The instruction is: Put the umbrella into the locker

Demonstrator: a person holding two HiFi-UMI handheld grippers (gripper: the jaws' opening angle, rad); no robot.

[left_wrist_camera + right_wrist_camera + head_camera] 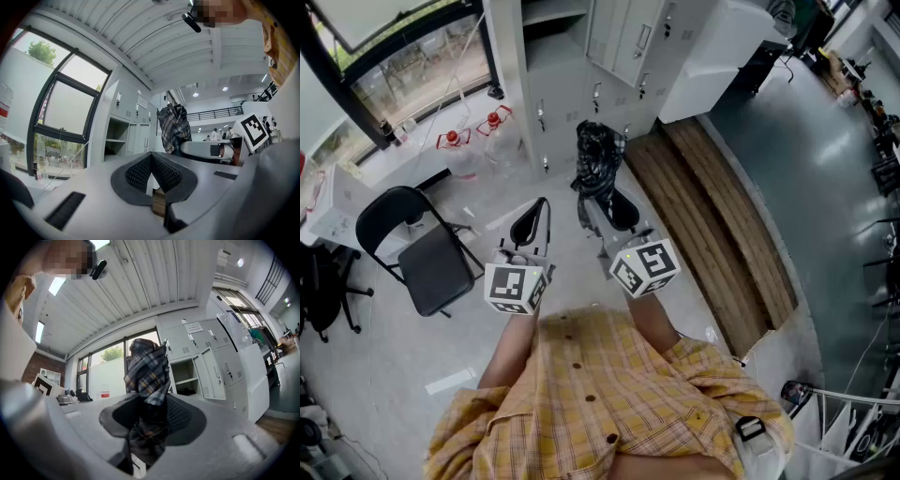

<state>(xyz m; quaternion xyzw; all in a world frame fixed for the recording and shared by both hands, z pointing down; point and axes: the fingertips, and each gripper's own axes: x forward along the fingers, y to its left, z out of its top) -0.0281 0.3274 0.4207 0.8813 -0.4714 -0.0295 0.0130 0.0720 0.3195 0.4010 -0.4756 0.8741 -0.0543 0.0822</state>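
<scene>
While the head view looks down, folded plaid umbrella (598, 159) sticking out of the right hand-held gripper (607, 208) toward the grey locker (623, 42), left hand-held gripper (534, 223) just beside, left gripper view, jaw tips closed together on nothing, right gripper view, pads clamped on the umbrella's fabric.

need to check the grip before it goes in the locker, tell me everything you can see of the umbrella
The umbrella is folded into a loose, creased bundle of dark plaid fabric with grey, white and yellow lines. The right gripper is shut on its near part. The bunched far end sticks out past the jaws, clear of the floor, toward the grey lockers. Nothing else touches it. Its handle is hidden.
</scene>
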